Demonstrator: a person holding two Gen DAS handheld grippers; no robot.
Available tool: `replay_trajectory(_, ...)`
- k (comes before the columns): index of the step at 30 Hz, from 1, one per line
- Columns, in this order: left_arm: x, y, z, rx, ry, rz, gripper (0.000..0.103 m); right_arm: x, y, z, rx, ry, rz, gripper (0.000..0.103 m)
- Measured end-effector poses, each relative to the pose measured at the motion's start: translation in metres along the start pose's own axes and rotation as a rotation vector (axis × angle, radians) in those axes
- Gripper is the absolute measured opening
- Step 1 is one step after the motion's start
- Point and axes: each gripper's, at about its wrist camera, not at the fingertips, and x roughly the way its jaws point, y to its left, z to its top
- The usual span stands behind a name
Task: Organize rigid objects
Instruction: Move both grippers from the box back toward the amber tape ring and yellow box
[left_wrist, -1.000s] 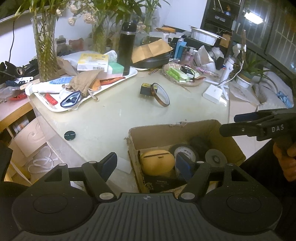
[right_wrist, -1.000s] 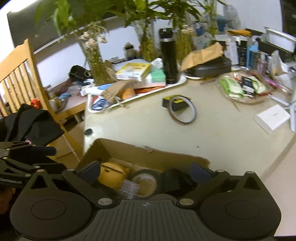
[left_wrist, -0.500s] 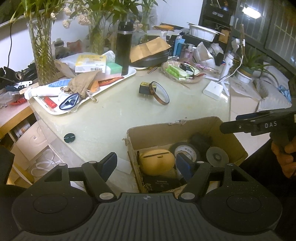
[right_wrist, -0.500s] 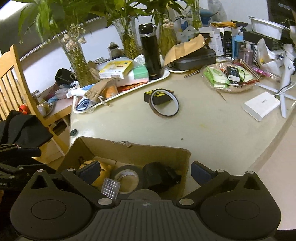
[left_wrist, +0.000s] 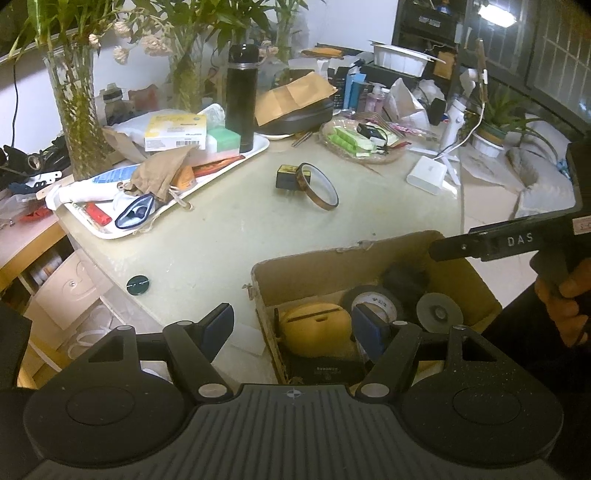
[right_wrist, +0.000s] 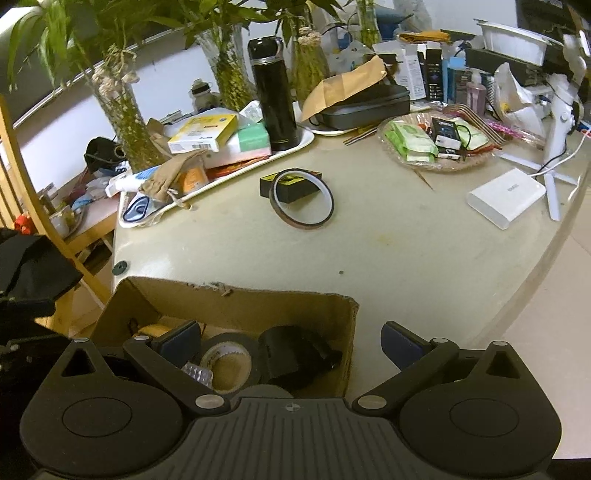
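Note:
A cardboard box (left_wrist: 332, 264) (right_wrist: 236, 306) stands at the table's near edge. It holds a yellow round case (left_wrist: 314, 326), a black tape roll (left_wrist: 373, 301) (right_wrist: 227, 360), a grey disc (left_wrist: 439, 314) and a black object (right_wrist: 295, 354). An amber tape ring (left_wrist: 319, 186) (right_wrist: 301, 203) leans on a small black-and-yellow box (left_wrist: 286, 179) (right_wrist: 291, 184) mid-table. My left gripper (left_wrist: 295, 326) is open and empty over the box's left wall. My right gripper (right_wrist: 291, 341) is open and empty over the box's right wall; its body (left_wrist: 491, 243) shows in the left wrist view.
A white tray (left_wrist: 255, 153) (right_wrist: 306, 142) at the back left carries a black flask (left_wrist: 242, 101) (right_wrist: 273, 96), boxes and a cloth pouch. A basket of packets (right_wrist: 439, 147), a white adapter (right_wrist: 506, 197), glass vases (left_wrist: 75, 110) and a small dark cap (left_wrist: 137, 285) are also there.
My right gripper has pulled back and risen, so the table sits lower and farther in its view. The left gripper has barely moved. Both stay open.

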Motion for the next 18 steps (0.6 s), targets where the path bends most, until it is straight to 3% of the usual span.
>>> replay_trajectory(18, 0.025, 0.014, 0.023, 0.003, -0.013, 0.017, 0.070, 0.023, -0.017, 0.024, 0.021, -0.018, 0.003, 0.103)
